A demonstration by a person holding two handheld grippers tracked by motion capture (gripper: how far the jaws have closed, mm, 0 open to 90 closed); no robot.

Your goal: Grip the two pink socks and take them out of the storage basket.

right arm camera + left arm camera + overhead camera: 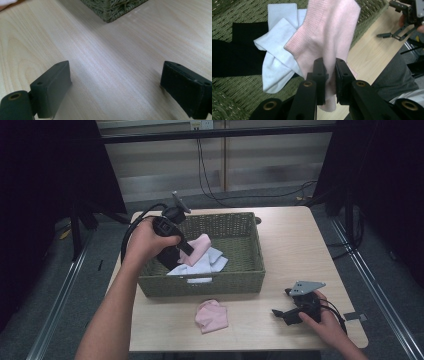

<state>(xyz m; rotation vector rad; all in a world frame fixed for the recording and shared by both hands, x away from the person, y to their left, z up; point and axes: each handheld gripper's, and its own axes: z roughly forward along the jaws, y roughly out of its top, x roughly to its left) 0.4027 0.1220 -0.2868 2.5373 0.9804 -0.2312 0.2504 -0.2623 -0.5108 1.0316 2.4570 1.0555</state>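
The left gripper [329, 75] has its jaws narrow and clamped on a soft pink knitted sock [329, 32], which hangs above the inside of the green woven rectangular basket [250, 270]. Under it, on the basket floor, lie a white sock [278, 50] and a black cloth [234, 57]. The basket's near wall stands between this sock and the pale wooden table [290, 240]. A second pink sock [211, 315] lies just before the basket. The right gripper [115, 87] rests with jaws wide apart over bare table, near the front right edge.
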